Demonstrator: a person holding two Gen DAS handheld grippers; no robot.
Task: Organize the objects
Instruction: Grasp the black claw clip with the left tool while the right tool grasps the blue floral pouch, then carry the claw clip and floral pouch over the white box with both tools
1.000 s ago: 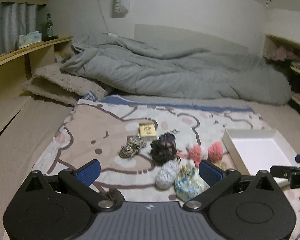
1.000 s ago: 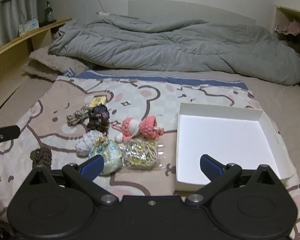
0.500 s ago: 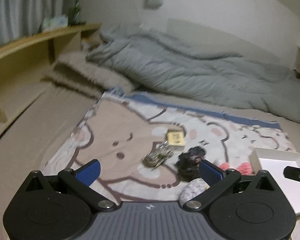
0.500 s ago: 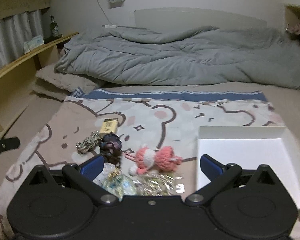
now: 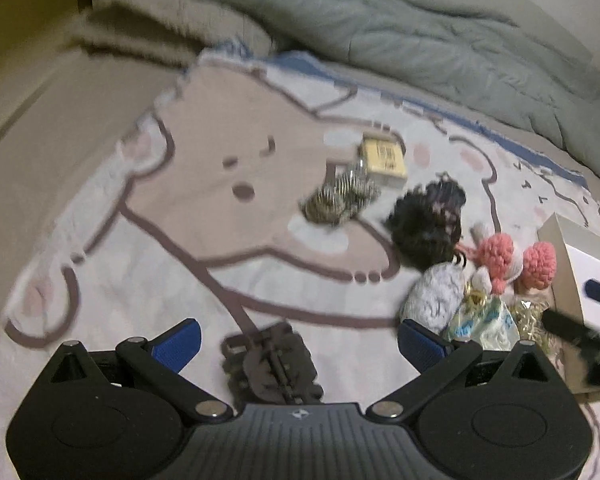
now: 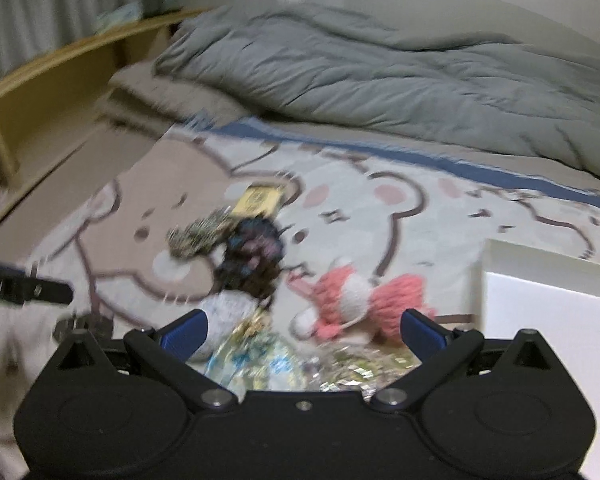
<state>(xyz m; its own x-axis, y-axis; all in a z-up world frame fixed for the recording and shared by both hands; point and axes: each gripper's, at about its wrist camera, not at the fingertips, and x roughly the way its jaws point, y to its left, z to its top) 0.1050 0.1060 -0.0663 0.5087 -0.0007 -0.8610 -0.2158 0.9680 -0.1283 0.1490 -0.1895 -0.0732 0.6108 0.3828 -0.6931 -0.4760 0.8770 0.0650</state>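
Both grippers, left point(image 5: 299, 340) and right point(image 6: 303, 332), gape wide, holding nothing; brown hair clip point(image 5: 272, 364) lies between left's fingers, on the bear-print blanket point(image 5: 148, 208) by grey duvet point(image 6: 380, 72).

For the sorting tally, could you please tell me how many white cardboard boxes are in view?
1. The white cardboard box lies open on the bear-print blanket, right of the pink crocheted doll. None seems hidden.
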